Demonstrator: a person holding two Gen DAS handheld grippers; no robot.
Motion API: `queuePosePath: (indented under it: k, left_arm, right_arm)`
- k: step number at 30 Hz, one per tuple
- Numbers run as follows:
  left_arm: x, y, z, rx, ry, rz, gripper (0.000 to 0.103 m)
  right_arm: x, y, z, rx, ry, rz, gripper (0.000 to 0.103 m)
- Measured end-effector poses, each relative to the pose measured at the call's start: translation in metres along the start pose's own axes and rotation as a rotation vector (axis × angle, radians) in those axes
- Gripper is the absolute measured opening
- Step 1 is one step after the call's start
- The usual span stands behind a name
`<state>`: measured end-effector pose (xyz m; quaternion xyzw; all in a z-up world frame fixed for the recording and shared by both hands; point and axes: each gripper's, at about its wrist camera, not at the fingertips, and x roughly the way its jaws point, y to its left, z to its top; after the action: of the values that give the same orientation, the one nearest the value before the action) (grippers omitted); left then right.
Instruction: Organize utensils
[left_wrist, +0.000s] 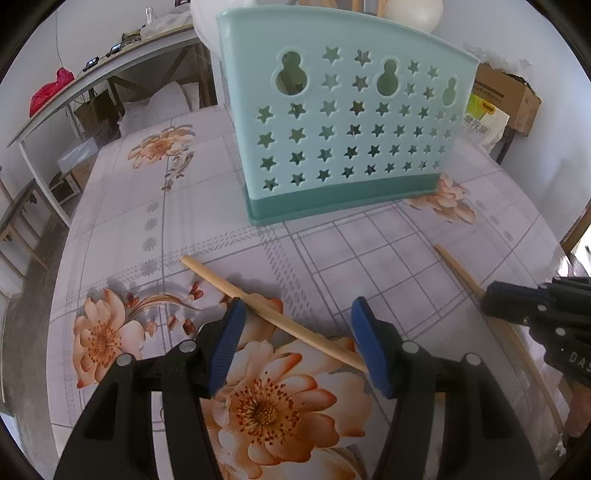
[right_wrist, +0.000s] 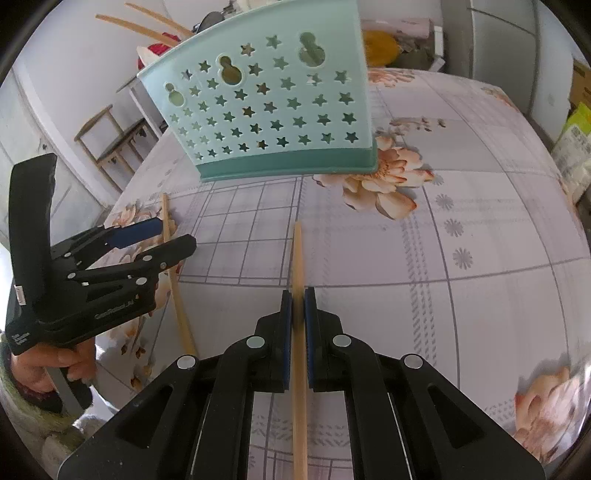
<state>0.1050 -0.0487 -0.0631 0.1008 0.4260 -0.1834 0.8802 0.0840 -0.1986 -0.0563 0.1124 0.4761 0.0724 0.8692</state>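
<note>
Now right claw clamped on a chopstick, left claw apart over another chopstick, teal holder beyond.

Floral tablecloth covers table: grey grid lines, big orange blossoms. Long grey shelf stands beyond left edge, red bag on top (small dark clutter beside it, too small to tell). Cardboard box at far right, yellow-green packet leaning before it. Wooden stool near wall.
</note>
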Motion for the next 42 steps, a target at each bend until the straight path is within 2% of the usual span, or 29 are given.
queuePosePath:
  k: [6, 13, 17, 20, 24, 32, 35, 38, 42]
  left_arm:
    - [0.000, -0.002, 0.001, 0.013, -0.013, -0.006, 0.056]
    - [-0.003, -0.005, -0.001, 0.049, -0.034, -0.029, 0.039]
    - [-0.006, -0.003, -0.005, 0.058, -0.040, -0.042, 0.033]
    - [-0.010, 0.005, -0.007, 0.038, -0.038, -0.081, 0.028]
    - [-0.012, 0.022, -0.009, -0.037, -0.027, -0.142, 0.027]
    - [-0.015, 0.027, -0.013, -0.087, -0.011, -0.159, 0.024]
    - [-0.017, 0.019, -0.014, -0.033, -0.004, -0.118, 0.024]
    - [-0.020, -0.001, -0.017, 0.094, -0.005, -0.053, 0.022]
    - [-0.027, -0.029, -0.024, 0.252, -0.011, -0.010, 0.017]
  right_arm:
    - [-0.001, -0.003, -0.005, 0.031, -0.026, 0.015, 0.005]
    - [-0.004, -0.007, -0.008, 0.059, -0.038, 0.030, 0.005]
    - [-0.004, -0.007, -0.008, 0.065, -0.041, 0.038, 0.005]
    - [-0.004, -0.008, -0.010, 0.068, -0.052, 0.038, 0.005]
    - [-0.005, -0.011, -0.012, 0.085, -0.061, 0.052, 0.005]
    - [-0.005, -0.013, -0.011, 0.091, -0.061, 0.065, 0.005]
    - [-0.006, -0.013, -0.012, 0.096, -0.061, 0.072, 0.005]
    - [-0.006, -0.015, -0.011, 0.096, -0.059, 0.078, 0.005]
    - [-0.006, -0.014, -0.011, 0.096, -0.060, 0.078, 0.005]
